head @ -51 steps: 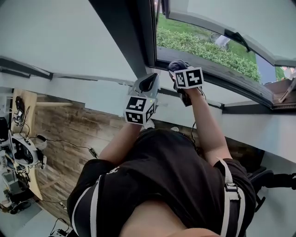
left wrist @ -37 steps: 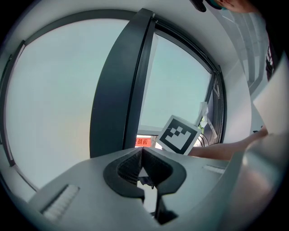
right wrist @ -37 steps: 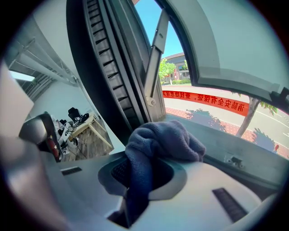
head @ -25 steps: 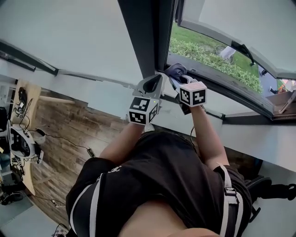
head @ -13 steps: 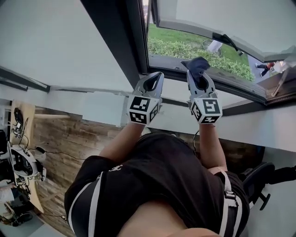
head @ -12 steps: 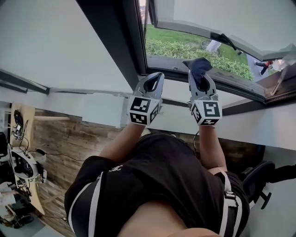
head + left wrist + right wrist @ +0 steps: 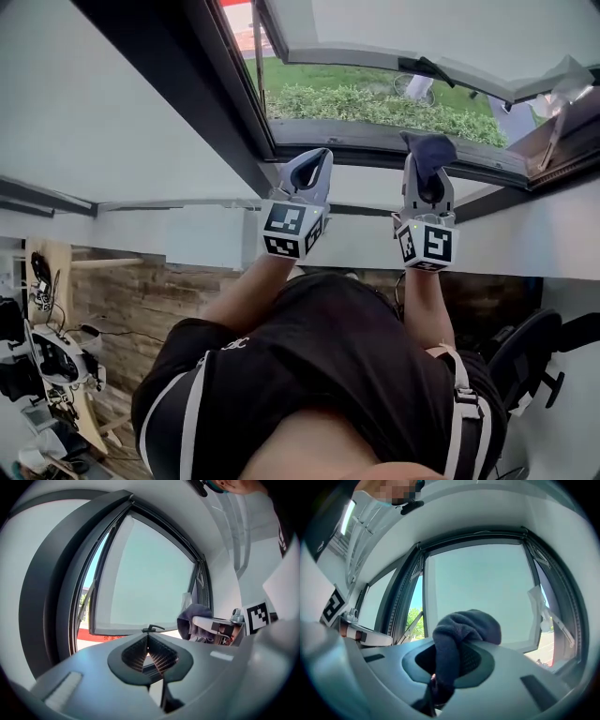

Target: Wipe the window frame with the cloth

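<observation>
My right gripper (image 7: 427,167) is shut on a dark blue cloth (image 7: 429,148), bunched over its tips and held up against the window frame's dark lower rail (image 7: 347,152); whether it touches I cannot tell. In the right gripper view the cloth (image 7: 464,627) drapes down between the jaws of the gripper (image 7: 454,657). My left gripper (image 7: 312,161) is shut with nothing in it, raised near the frame's lower left corner. Its jaws (image 7: 147,635) meet at the tips. The left gripper view shows the cloth (image 7: 193,616) to the right.
The window sash (image 7: 412,33) stands swung open outward, with its handle (image 7: 152,628) on the lower edge. A hedge (image 7: 375,103) and grass lie outside. White wall (image 7: 187,230) runs below the frame. A cluttered desk (image 7: 52,352) is at far left, an office chair (image 7: 530,361) at right.
The right gripper has carried the cloth rightward along the lower rail, away from the left gripper. The left gripper has stayed about where it was. The head view has tilted upward.
</observation>
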Available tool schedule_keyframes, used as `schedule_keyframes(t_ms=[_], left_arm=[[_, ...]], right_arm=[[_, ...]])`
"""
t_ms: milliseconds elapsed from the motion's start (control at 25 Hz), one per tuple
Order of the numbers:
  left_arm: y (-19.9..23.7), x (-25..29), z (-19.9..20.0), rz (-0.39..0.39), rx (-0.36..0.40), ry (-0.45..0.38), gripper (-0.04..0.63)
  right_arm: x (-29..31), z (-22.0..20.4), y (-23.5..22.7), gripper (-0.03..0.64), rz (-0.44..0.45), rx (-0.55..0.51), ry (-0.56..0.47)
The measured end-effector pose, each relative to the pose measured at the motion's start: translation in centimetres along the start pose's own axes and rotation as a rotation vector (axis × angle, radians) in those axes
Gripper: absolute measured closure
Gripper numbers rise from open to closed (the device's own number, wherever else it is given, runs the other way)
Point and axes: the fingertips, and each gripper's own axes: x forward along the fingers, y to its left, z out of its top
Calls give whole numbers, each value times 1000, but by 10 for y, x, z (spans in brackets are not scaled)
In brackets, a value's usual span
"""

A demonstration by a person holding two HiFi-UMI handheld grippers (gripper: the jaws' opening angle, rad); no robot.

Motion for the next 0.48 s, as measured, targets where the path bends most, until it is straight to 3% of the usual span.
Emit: schedule_keyframes(t_ms=[240, 480], left_arm=[[-13, 10, 0, -17, 7, 1, 589], [-19, 14, -1, -16, 10, 3, 589]], right_arm=[[1, -4, -11, 557, -13, -4, 9], [8, -4, -9, 557, 29, -15, 8]])
